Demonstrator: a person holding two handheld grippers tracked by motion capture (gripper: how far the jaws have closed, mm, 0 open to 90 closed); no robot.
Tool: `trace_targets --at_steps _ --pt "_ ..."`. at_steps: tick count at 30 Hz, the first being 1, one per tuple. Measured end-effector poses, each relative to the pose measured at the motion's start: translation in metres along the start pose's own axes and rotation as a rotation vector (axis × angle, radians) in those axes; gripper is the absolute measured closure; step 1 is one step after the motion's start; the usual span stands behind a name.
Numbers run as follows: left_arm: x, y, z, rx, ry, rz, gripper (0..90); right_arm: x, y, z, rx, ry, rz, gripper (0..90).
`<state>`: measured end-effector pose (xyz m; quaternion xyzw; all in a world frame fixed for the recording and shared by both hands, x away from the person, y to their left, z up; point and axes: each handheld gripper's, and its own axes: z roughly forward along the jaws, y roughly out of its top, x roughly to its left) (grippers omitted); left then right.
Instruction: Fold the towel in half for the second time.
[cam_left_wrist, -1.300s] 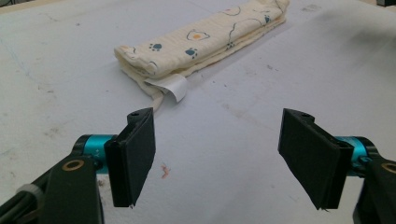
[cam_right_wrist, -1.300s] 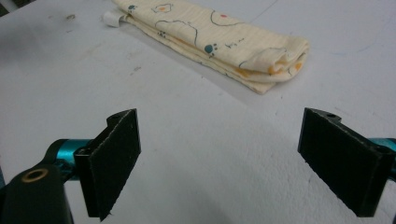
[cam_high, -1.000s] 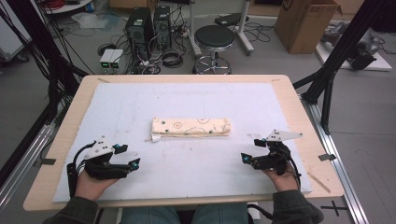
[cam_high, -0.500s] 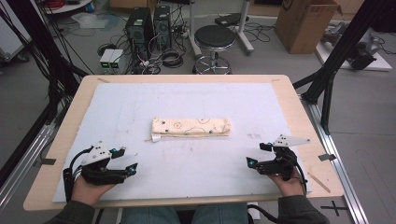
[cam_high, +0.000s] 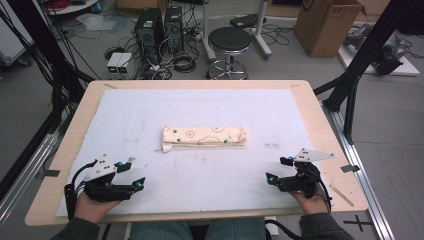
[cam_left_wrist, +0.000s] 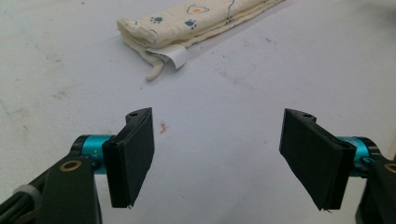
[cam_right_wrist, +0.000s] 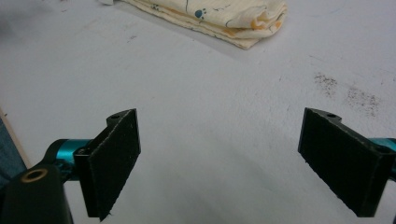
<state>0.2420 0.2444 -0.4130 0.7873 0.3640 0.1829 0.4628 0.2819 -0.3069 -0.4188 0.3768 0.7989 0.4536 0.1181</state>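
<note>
Folded cream cloth (cam_high: 204, 136) lies mid-table on the white mat (cam_high: 250, 110), looks like a paw print pattern. Left gripper (cam_high: 131, 173) and right gripper (cam_high: 278, 170) near the front edge, well apart from it, jaws wide, empty.

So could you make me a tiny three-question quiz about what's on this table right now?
1. True or false: the left gripper is clamped on the folded cloth.
2. What sticks out at one end of the cloth? A) a white tag B) a zipper C) a button
3. Fill in: both grippers, including the right gripper, have their jaws ____.

Key: 1 false, it sits apart from the cloth; 2 A, the white tag; 3 open.
</note>
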Motion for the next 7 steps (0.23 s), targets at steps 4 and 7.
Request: trace_targets --at_steps 4,7 --pt "0.0009 -0.0015 0.0039 0.005 -0.002 -0.006 27.0 0.0017 -0.0001 0.0038 0.011 0.008 -0.006 12.2" --pt "0.0014 -0.0011 0.0062 0.012 0.001 0.002 27.0 0.0030 0.0001 0.0061 0.021 0.007 -0.014 12.2"
